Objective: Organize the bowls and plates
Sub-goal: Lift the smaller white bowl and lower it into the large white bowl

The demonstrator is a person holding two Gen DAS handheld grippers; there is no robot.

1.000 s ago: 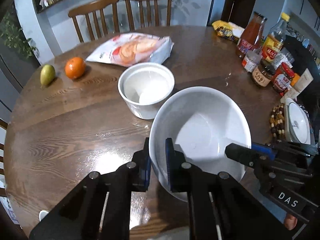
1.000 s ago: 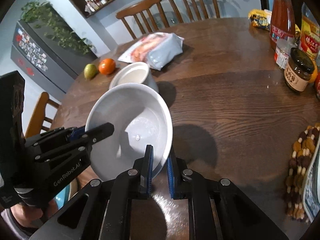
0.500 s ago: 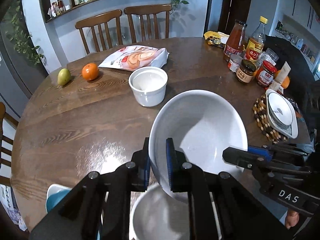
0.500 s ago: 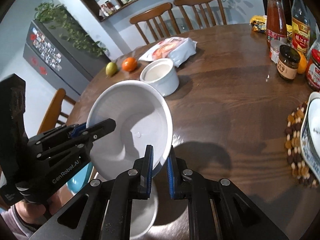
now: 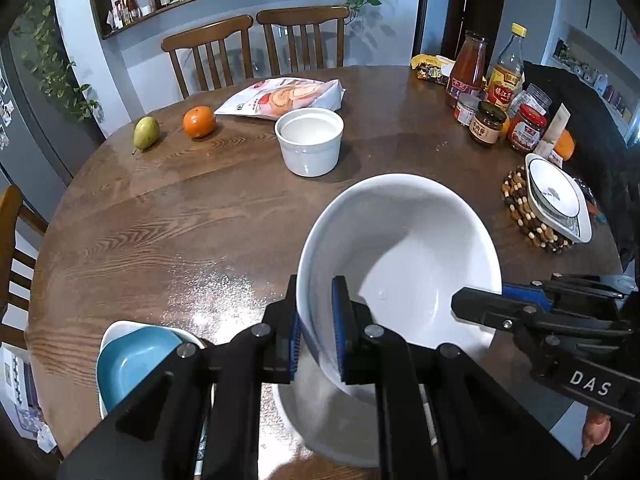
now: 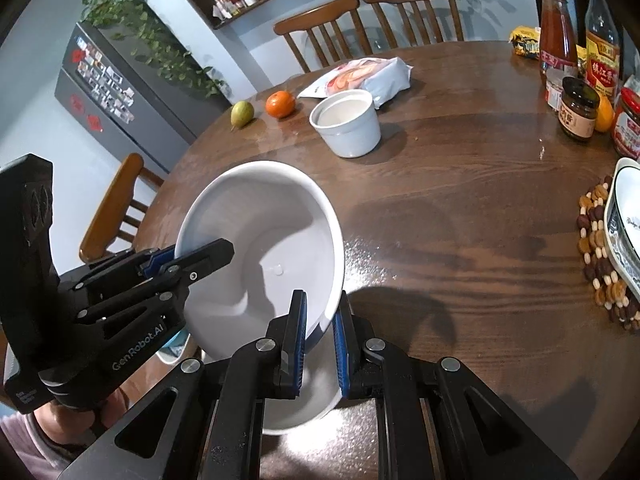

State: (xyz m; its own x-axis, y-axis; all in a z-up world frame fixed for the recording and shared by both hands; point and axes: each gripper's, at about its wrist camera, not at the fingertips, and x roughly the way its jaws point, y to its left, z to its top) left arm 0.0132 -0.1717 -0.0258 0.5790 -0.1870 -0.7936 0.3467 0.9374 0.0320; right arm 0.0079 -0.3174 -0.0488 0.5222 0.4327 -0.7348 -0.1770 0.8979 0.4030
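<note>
Both grippers hold one large white bowl [image 5: 404,256] above the table's near edge. My left gripper [image 5: 318,328] is shut on its left rim. My right gripper [image 6: 320,328] is shut on its right rim; the bowl [image 6: 264,240] also shows in the right wrist view. Right under it sits another white bowl [image 5: 320,412], also seen in the right wrist view [image 6: 300,404]. A blue bowl [image 5: 132,360] rests in a white dish at the near left. A small white ramekin [image 5: 309,140] stands mid-table. A patterned plate [image 5: 556,200] lies on a beaded mat at the right.
A pear [image 5: 146,132], an orange [image 5: 199,121] and a snack bag [image 5: 284,98] lie at the back. Sauce bottles and jars [image 5: 492,100] crowd the back right. Two wooden chairs [image 5: 256,48] stand behind the round wooden table [image 5: 160,220].
Both grippers have pulled the large bowl back toward the near edge and raised it; it now hangs over the second white bowl. The blue bowl has come into view.
</note>
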